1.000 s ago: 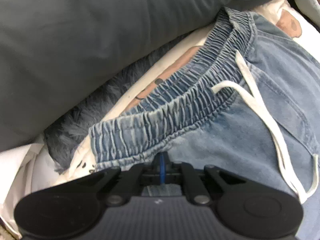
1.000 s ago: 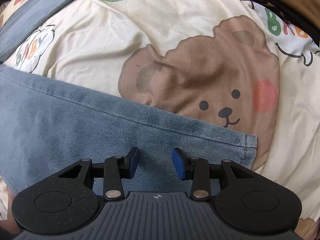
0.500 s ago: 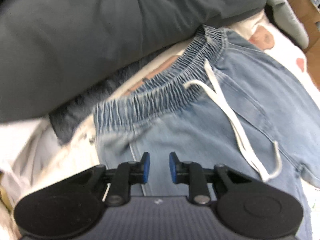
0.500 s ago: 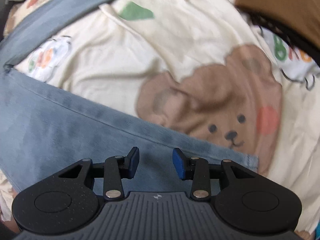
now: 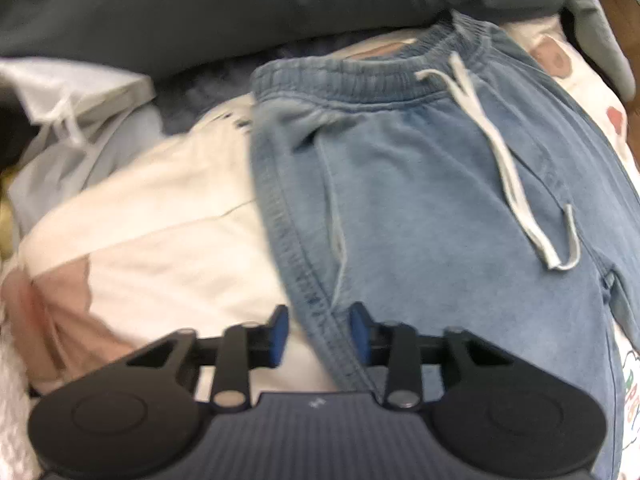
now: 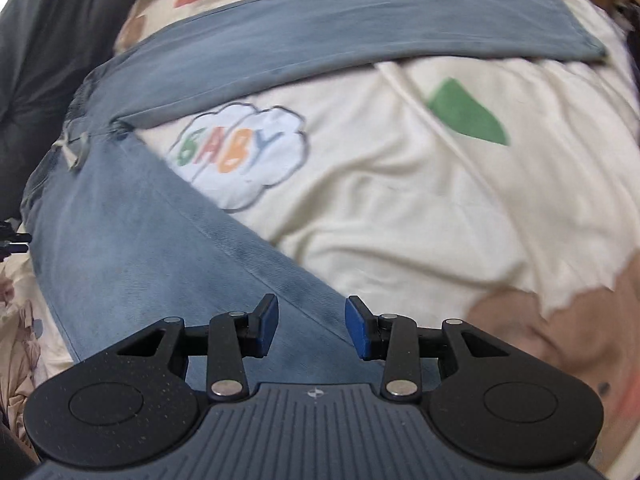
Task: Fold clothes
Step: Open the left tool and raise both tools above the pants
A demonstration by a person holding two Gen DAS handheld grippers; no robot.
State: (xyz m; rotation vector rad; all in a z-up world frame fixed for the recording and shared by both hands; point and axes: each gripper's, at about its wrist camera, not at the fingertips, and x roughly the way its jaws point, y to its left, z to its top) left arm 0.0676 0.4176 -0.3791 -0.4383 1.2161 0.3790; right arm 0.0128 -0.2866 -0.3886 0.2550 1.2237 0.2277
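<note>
Light blue denim trousers (image 5: pixel 420 200) lie spread on a cream bedsheet, their elastic waistband (image 5: pixel 360 72) and white drawstring (image 5: pixel 504 160) toward the top of the left wrist view. My left gripper (image 5: pixel 318 334) hovers over the trousers' side seam; its jaws are opening and the pads grip nothing. The right wrist view takes in both trouser legs (image 6: pixel 132 248), splayed apart in a V, one stretching to the far hem (image 6: pixel 560 28). Over the near leg's edge my right gripper (image 6: pixel 312 326) stands open, nothing pinched between its blue pads.
The cream bedsheet (image 6: pixel 400 208) carries a "BABY" cloud print (image 6: pixel 240 152), a green shape and a brown bear. A dark grey pillow or duvet (image 5: pixel 200 4) runs along the far side past the waistband. White and grey cloth (image 5: pixel 68 120) is bunched at the left.
The left gripper let go of the waistband, opened, and drew back along the trousers' side seam. The right gripper stayed open and swung from the hem toward the crotch, showing both legs.
</note>
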